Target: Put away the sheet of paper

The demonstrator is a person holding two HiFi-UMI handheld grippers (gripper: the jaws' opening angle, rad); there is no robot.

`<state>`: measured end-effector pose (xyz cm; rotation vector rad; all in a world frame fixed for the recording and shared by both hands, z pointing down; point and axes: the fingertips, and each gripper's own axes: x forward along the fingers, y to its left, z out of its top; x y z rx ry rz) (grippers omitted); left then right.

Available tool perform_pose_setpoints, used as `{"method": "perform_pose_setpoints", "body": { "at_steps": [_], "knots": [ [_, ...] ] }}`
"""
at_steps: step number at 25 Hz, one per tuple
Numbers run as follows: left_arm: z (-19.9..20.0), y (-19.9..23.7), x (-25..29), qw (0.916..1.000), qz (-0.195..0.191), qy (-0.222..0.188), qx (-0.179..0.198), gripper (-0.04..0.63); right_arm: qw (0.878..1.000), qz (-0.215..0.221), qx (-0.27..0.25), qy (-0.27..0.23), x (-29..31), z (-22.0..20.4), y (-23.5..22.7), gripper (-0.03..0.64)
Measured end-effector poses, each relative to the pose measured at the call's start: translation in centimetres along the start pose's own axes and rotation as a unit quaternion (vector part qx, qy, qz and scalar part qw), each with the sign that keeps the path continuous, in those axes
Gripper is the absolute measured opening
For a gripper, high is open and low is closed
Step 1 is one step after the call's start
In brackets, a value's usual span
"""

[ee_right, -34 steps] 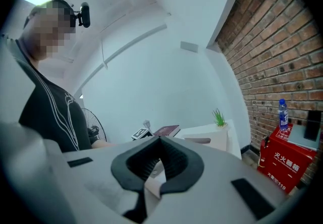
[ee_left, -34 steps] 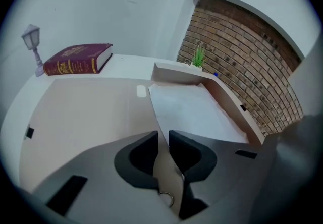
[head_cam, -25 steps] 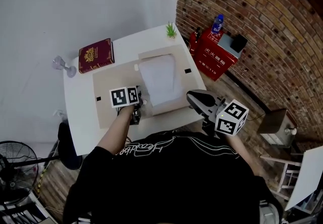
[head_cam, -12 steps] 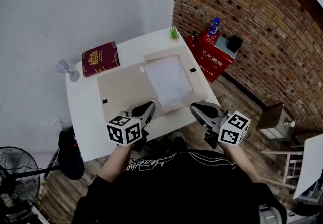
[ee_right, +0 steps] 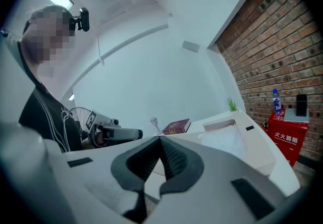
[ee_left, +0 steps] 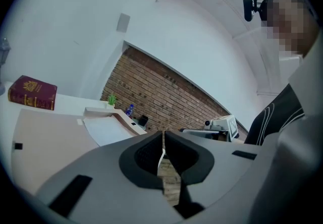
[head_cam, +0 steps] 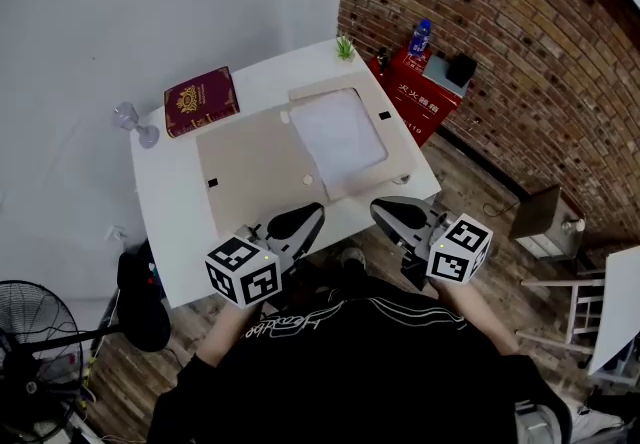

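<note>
The sheet of paper (head_cam: 340, 130) is lying flat on the right part of the tan mat (head_cam: 250, 167) on the white table (head_cam: 175, 222). The left gripper (head_cam: 305, 217) and right gripper (head_cam: 385, 212) are hovering at the table's near edge, each with jaws closed together and gripping nothing.

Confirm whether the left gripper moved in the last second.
Yes. The left gripper pulled back off the beige mat to the table's near edge, toward the person.
</note>
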<state>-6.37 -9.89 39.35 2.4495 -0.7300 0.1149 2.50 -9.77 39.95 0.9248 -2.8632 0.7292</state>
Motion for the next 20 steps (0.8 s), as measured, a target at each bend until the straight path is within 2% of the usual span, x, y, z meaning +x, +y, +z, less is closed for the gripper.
{"method": "perform_pose_setpoints", "body": {
  "at_steps": [5, 16, 20],
  "knots": [
    [-1.1, 0.4, 0.6, 0.9999, 0.003, 0.008, -0.006, 0.04, 1.0, 0.0, 0.007, 0.004, 0.0, -0.7, -0.4, 0.003],
    [-0.1, 1.5, 3.1, 0.9993, 0.01, 0.023, -0.027, 0.04, 1.0, 0.01, 0.007, 0.0, 0.7, 0.5, -2.3, 0.003],
    [0.2, 1.9, 4.5, 0.9992, 0.01, 0.031, -0.024, 0.04, 1.0, 0.009, 0.009, -0.002, 0.6, 1.1, -3.6, 0.003]
  ]
}}
